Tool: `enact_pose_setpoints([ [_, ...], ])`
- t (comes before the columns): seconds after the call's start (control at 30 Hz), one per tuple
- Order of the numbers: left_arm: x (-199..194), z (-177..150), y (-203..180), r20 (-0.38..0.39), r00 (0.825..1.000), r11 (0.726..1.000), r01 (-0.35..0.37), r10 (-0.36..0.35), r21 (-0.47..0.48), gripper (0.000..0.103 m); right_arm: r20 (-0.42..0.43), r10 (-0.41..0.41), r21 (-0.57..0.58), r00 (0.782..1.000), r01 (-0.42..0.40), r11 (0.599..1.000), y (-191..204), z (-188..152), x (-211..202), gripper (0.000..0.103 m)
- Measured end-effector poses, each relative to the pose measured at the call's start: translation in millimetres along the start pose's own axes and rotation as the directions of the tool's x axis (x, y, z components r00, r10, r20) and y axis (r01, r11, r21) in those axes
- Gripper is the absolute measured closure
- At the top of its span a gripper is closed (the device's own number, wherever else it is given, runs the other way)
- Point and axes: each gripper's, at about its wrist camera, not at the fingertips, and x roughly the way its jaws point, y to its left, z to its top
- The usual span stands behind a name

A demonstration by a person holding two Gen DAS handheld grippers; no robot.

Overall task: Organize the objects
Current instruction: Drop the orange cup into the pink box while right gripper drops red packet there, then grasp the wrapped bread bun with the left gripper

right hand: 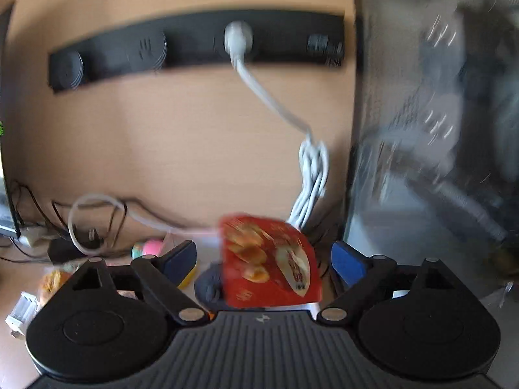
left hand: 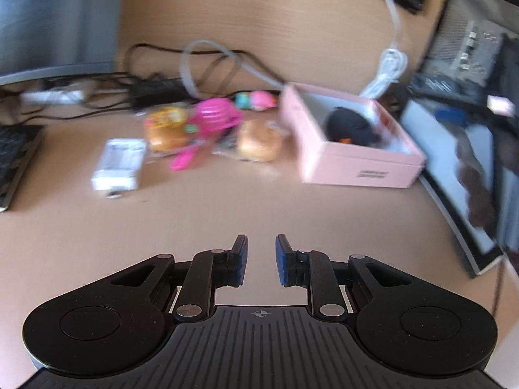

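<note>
Now dropping a snack into the box.
Right gripper stands spread, red packet loose between its pads above the pink box; left gripper is nearly together and empty. Next likely target: buns beside it.

The surface lies bare in front of the left gripper, open for passage up to the clutter; a white packet, two buns and a pink toy crowd the middle; the pink box blocks the right, a screen just beside it; cables tangle behind; a red packet fills the gap between the right gripper's fingers.
</note>
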Motion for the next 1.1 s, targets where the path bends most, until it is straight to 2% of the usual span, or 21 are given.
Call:
enact_pose_setpoints([
  [0.1, 0.1, -7.5, 16.6, -0.024, 0.999, 0.998, -0.041, 0.040, -0.047, 0.082, -0.095, 0.101, 0.044, 0.990, -0.097, 0.994, 5.0, -28.7, -6.6, 0.010],
  [0.27, 8.5, -13.1, 21.9, -0.060, 0.997, 0.998, -0.045, 0.042, -0.052, 0.082, -0.202, 0.158, 0.014, 0.967, -0.158, 0.987, 23.1, -83.1, -40.6, 0.008],
  [0.37, 13.5, -9.0, 17.0, -0.056, 0.998, 0.999, -0.027, 0.025, -0.034, 0.082, -0.229, 0.150, -0.033, 0.962, -0.161, 0.986, 30.2, -105.1, -56.8, 0.006],
  [0.47, 19.1, 4.2, 13.6, -0.027, 1.000, 1.000, -0.012, 0.012, -0.005, 0.082, -0.244, 0.149, -0.045, 0.958, -0.165, 0.985, 36.3, -109.5, -65.3, 0.005],
  [0.63, 42.2, 51.1, 7.0, 0.033, 0.999, 0.999, 0.030, -0.031, 0.040, 0.082, -0.240, 0.136, -0.063, 0.961, -0.155, 0.986, 35.8, -110.8, -86.2, 0.002],
  [0.83, 102.5, 109.1, -1.6, 0.019, 0.994, 0.991, 0.103, -0.105, 0.090, 0.082, -0.246, 0.094, -0.078, 0.965, -0.116, 0.990, 30.2, -116.0, -103.8, 0.002],
  [0.93, 136.1, 123.3, -6.9, -0.047, 0.997, 0.988, 0.062, -0.055, 0.144, 0.082, -0.271, 0.101, -0.034, 0.957, -0.114, 0.993, 23.2, -115.3, -107.6, 0.002],
  [1.0, 154.5, 125.7, -13.5, -0.091, 0.996, 0.981, 0.041, -0.025, 0.188, 0.074, -0.272, 0.087, -0.031, 0.958, -0.100, 0.995, 20.2, -114.8, -110.5, 0.002],
  [1.03, 159.6, 125.5, -17.6, -0.094, 0.995, 0.976, 0.039, -0.019, 0.216, 0.065, -0.275, 0.080, -0.032, 0.958, -0.093, 0.995, 18.6, -115.1, -110.7, 0.001],
  [1.1, 164.7, 124.8, -25.7, -0.080, 0.996, 0.964, 0.044, -0.024, 0.262, 0.063, -0.292, 0.069, -0.028, 0.954, -0.081, 0.996, 15.3, -117.0, -107.8, 0.001],
])
